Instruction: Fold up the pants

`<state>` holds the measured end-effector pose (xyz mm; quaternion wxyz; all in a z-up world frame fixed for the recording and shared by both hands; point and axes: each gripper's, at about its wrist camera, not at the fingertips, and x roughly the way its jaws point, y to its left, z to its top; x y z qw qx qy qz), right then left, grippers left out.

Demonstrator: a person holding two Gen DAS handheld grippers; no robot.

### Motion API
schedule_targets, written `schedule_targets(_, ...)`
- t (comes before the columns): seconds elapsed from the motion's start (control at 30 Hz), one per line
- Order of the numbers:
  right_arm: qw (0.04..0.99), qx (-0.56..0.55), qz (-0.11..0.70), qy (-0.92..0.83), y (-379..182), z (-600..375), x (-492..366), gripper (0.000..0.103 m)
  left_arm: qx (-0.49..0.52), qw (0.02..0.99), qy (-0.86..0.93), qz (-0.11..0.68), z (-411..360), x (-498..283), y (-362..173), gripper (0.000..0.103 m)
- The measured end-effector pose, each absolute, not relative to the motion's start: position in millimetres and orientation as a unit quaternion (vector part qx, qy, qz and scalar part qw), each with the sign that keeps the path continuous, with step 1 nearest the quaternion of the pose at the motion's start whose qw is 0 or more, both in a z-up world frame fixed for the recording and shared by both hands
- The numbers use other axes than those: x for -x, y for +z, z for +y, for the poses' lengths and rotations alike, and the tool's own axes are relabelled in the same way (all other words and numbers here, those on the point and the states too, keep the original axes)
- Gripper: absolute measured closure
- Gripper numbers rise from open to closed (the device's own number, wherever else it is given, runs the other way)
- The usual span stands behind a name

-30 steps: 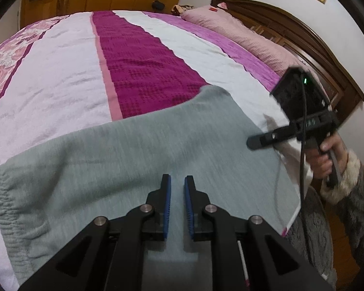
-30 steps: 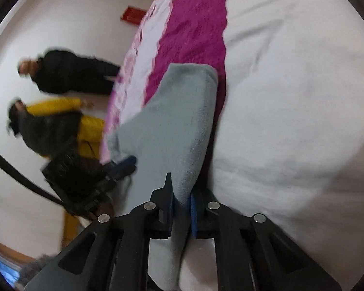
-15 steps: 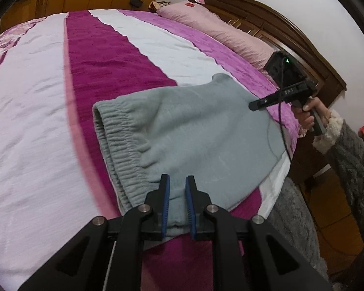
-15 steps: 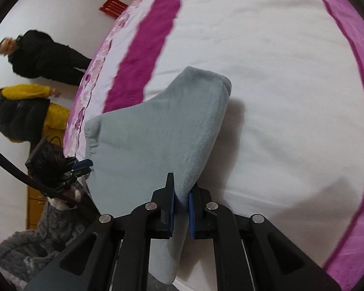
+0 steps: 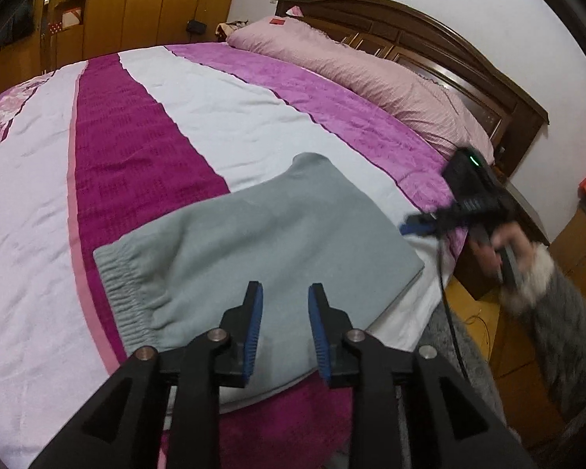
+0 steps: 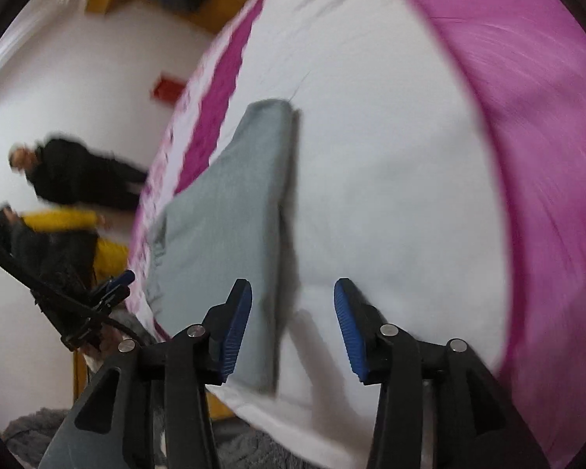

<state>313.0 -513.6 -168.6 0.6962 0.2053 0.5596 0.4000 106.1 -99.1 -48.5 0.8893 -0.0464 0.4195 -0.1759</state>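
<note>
The grey pants (image 5: 261,246) lie folded flat near the bed's front edge, elastic waistband on the left. My left gripper (image 5: 283,293) is open and empty just above their near edge. My right gripper (image 5: 418,228) is off the pants' right side, held by a hand. In the right wrist view the pants (image 6: 230,226) lie flat, and my right gripper (image 6: 293,293) is open and empty over their near corner. The left gripper also shows at the left of the right wrist view (image 6: 117,281).
The bed (image 5: 215,101) has a white, pink and magenta striped cover. A pink pillow (image 5: 363,78) lies along the dark wooden headboard (image 5: 449,43). Wooden wardrobes (image 5: 136,4) stand behind. Two people (image 6: 58,203) stand beyond the bed. A grey rug (image 6: 39,430) lies on the floor.
Both grippers have opened and let go of the pants, which now lie flat on the bed. Both grippers have drawn back a little.
</note>
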Motion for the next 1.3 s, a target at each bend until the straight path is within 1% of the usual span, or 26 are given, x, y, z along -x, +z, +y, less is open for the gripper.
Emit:
schedule_targets(0.1, 0.726, -0.241, 0.513, 0.39, -170.1, -540.4, -280.7, 0.06, 0.032, 0.889, -0.156, 0.429, -108.5, -114.3, -50.2, 0.077)
schedule_targets(0.27, 0.717, -0.291, 0.505, 0.383, -173.3, -552.2, -268.5, 0.06, 0.04, 0.896, -0.146, 0.418, -115.2, -115.5, -51.3, 0.077)
schedule_targets(0.33, 0.722, -0.314, 0.487, 0.378, -171.4, -550.1, -264.6, 0.06, 0.054, 0.897, -0.142, 0.415, -112.2, -119.0, -48.4, 0.077)
schedule_targets(0.43, 0.728, -0.309, 0.47, 0.393, -164.1, -537.6, -260.8, 0.06, 0.075, 0.895, -0.14, 0.417, -106.8, -128.2, -42.1, 0.077)
schedule_targets(0.57, 0.738, -0.269, 0.46, 0.414, -148.0, -513.2, -259.2, 0.06, 0.056, 0.898, -0.13, 0.416, -110.0, -141.6, -35.2, 0.076)
schedule_targets(0.67, 0.752, -0.252, 0.45, 0.411, -139.4, -513.1, -265.4, 0.06, 0.062, 0.898, -0.135, 0.415, -114.9, -150.0, -36.9, 0.076)
schedule_targets(0.87, 0.752, -0.272, 0.453, 0.394, -148.4, -501.4, -296.3, 0.059, 0.116, 0.887, -0.127, 0.429, -132.3, -178.2, -59.0, 0.076)
schedule_targets(1.03, 0.769, -0.212, 0.48, 0.366, -168.8, -478.1, -311.2, 0.058, 0.103, 0.875, -0.141, 0.451, -150.2, -185.6, -79.9, 0.076)
schedule_targets(1.1, 0.767, -0.211, 0.475, 0.376, -170.0, -472.5, -312.6, 0.055, 0.096, 0.872, -0.143, 0.458, -156.0, -186.7, -88.5, 0.076)
schedule_targets(1.13, 0.761, -0.216, 0.477, 0.382, -169.5, -470.4, -314.9, 0.05, 0.098, 0.871, -0.144, 0.46, -157.4, -186.5, -92.0, 0.076)
schedule_targets(1.17, 0.755, -0.216, 0.483, 0.388, -168.9, -468.0, -318.5, 0.048, 0.104, 0.869, -0.144, 0.461, -157.8, -185.6, -95.1, 0.076)
schedule_targets(1.3, 0.722, -0.242, 0.503, 0.408, -172.8, -458.8, -339.3, 0.048, 0.109, 0.866, -0.15, 0.464, -158.6, -178.2, -98.1, 0.076)
